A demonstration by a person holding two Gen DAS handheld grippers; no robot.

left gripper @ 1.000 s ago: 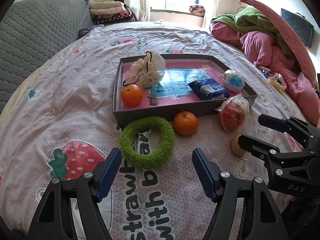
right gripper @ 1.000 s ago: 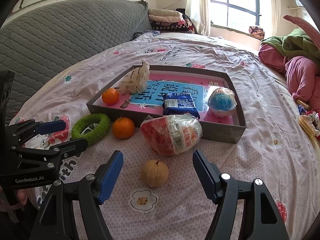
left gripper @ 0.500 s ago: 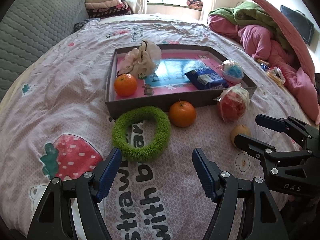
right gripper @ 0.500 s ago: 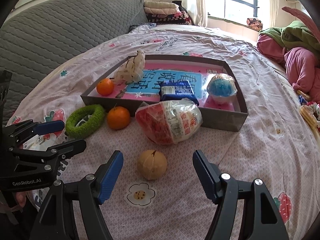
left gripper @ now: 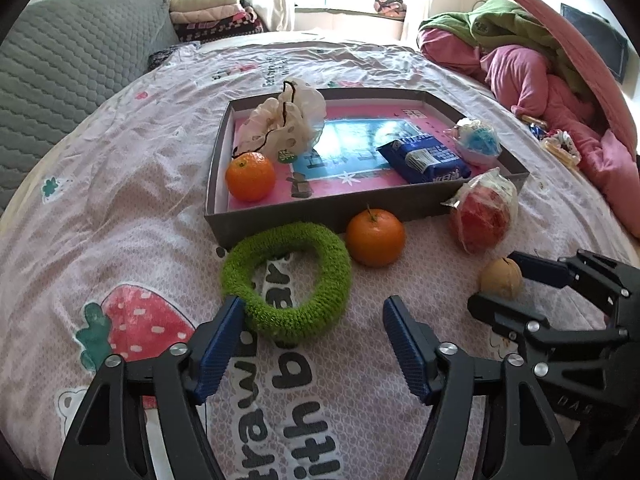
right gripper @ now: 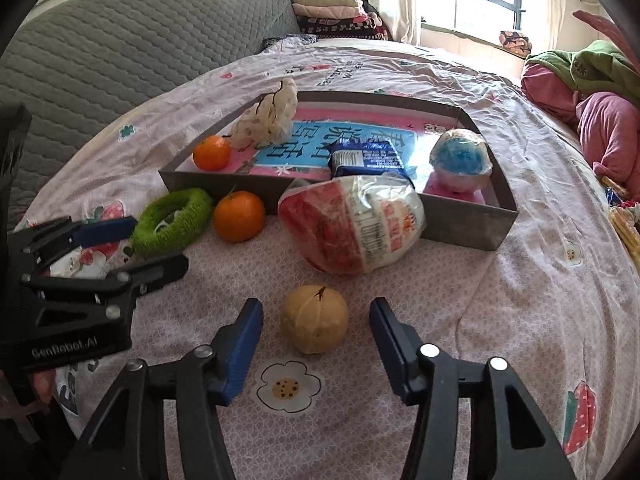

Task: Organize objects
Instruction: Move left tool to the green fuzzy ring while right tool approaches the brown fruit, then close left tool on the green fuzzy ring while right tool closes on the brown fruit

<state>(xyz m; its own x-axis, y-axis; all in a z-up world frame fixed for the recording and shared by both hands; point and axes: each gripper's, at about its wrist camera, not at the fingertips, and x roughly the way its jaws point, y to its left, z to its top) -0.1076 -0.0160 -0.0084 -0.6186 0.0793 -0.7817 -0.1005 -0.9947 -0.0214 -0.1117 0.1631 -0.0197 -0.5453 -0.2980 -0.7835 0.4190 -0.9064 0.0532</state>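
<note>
A grey tray (left gripper: 320,208) (right gripper: 468,228) on the bed holds an orange (left gripper: 250,176), a cream cloth bag (left gripper: 286,120), a blue packet (left gripper: 426,159) and a blue-and-pink ball (left gripper: 478,142). In front of it lie a green fuzzy ring (left gripper: 286,280) (right gripper: 172,220), a second orange (left gripper: 375,237) (right gripper: 239,216), a red-and-white bagged item (left gripper: 482,216) (right gripper: 352,224) and a tan round fruit (left gripper: 501,279) (right gripper: 314,318). My left gripper (left gripper: 312,320) is open just short of the ring. My right gripper (right gripper: 316,320) is open with the tan fruit between its fingertips.
A grey quilted headboard (right gripper: 120,48) runs along the left. Piled pink and green bedding (left gripper: 540,60) lies at the right, with small wrapped items (left gripper: 560,146) near it. Folded blankets (left gripper: 216,16) sit at the back by the window.
Both grippers have moved forward and lower. The ring now sits at the left gripper's fingertips, and the tan fruit has come between the right gripper's fingers.
</note>
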